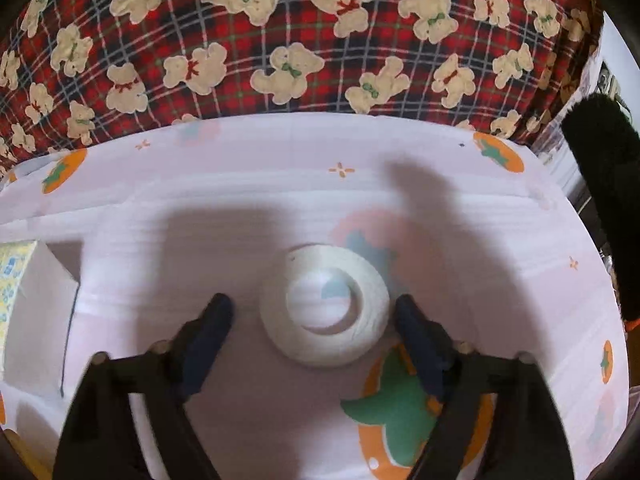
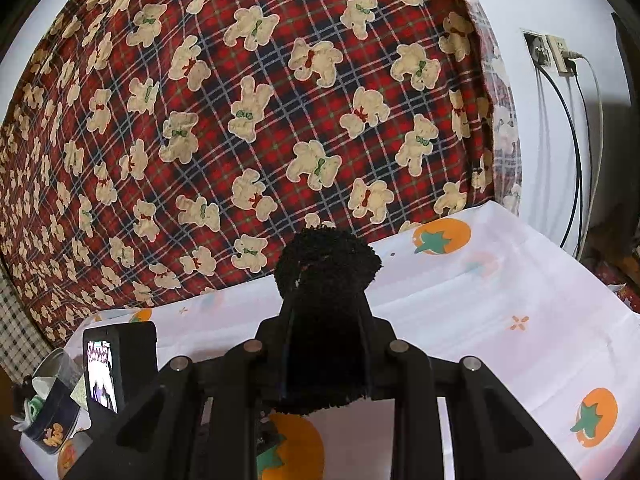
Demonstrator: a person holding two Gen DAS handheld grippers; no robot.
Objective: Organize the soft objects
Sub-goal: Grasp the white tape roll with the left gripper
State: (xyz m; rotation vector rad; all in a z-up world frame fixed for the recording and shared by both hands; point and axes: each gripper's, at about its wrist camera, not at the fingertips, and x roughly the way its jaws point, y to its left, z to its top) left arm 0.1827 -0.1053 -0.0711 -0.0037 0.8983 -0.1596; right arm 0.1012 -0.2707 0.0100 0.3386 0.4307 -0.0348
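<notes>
The left tool stands with its fingers apart either side of a white ring-shaped roll lying flat on the persimmon-print cloth covering the bench, pads not pressing it, while the right tool is clamped on a black fuzzy soft object.

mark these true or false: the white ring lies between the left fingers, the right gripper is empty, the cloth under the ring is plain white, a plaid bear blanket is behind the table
1. The white ring lies between the left gripper fingers: true; the pads do not press it.
2. The right gripper is empty: false; it is shut on a black fuzzy thing.
3. The cloth under the ring is plain white: false; it has orange fruit prints.
4. A plaid bear blanket hangs behind the table: true.
</notes>
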